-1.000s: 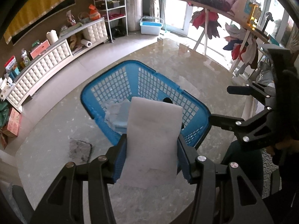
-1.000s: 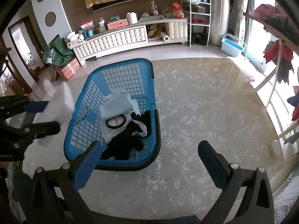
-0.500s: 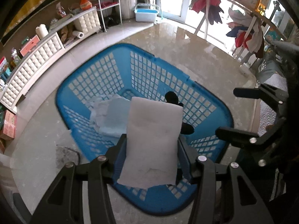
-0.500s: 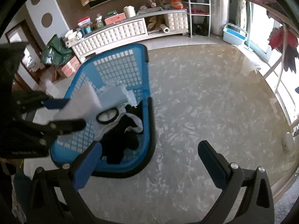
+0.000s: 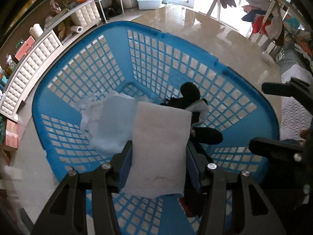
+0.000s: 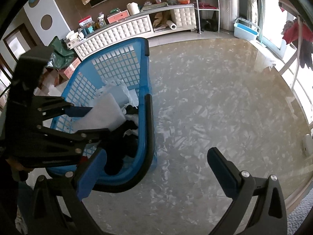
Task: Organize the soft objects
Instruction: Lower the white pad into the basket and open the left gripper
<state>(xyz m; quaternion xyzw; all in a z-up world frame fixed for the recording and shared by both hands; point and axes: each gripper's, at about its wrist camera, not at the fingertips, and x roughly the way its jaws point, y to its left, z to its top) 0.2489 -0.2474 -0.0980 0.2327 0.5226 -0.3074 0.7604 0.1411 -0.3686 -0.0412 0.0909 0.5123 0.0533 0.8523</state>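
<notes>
My left gripper (image 5: 157, 156) is shut on a white foam pad (image 5: 159, 146) and holds it above the inside of the blue laundry basket (image 5: 78, 74). In the basket lie pale blue and white cloths (image 5: 109, 121) and black garments (image 5: 193, 101). In the right wrist view the left gripper (image 6: 92, 117) holds the foam pad (image 6: 103, 115) over the basket (image 6: 119, 62). My right gripper (image 6: 156, 166) is open and empty, just right of the basket above the marble table (image 6: 225, 98). It also shows at the right of the left wrist view (image 5: 281, 117).
A white tufted cabinet (image 6: 127, 29) with boxes and rolls runs along the far wall. A metal shelf rack (image 6: 205, 4) and a light blue tub (image 6: 246, 29) stand behind. A rack with hanging clothes (image 5: 264, 15) is at the right.
My left gripper has moved forward with the foam pad, from in front of the basket to above its inside. The right gripper has stayed open and shifted slightly.
</notes>
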